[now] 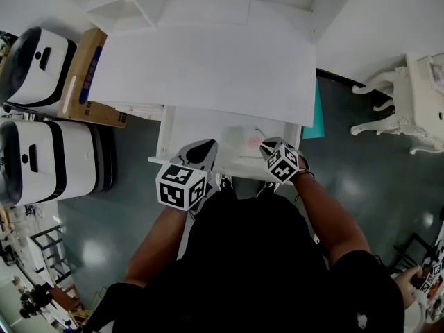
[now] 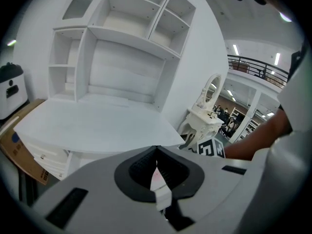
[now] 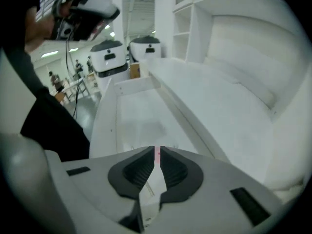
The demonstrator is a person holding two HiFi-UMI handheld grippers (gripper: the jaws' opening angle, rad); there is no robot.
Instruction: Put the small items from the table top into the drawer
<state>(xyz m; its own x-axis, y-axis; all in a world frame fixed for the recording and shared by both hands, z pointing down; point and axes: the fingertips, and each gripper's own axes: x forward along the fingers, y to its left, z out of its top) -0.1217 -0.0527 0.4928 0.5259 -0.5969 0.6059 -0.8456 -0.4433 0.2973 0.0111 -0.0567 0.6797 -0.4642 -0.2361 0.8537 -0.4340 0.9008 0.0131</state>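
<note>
Both claws at the open drawer's front edge
The left claw [image 1: 201, 148] [image 2: 156, 150] is pinched shut and the right claw [image 1: 269, 145] [image 3: 157, 150] is down to a thin slit. A small pinkish item [image 1: 253, 142] lies in the drawer [image 1: 164, 136] just beside the right claw. The white surface [image 1: 208, 68] overhangs the drawer's back.

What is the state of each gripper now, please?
Left gripper: closed, nothing visibly held.
Right gripper: almost closed, only a thin slit, nothing visibly held.
</note>
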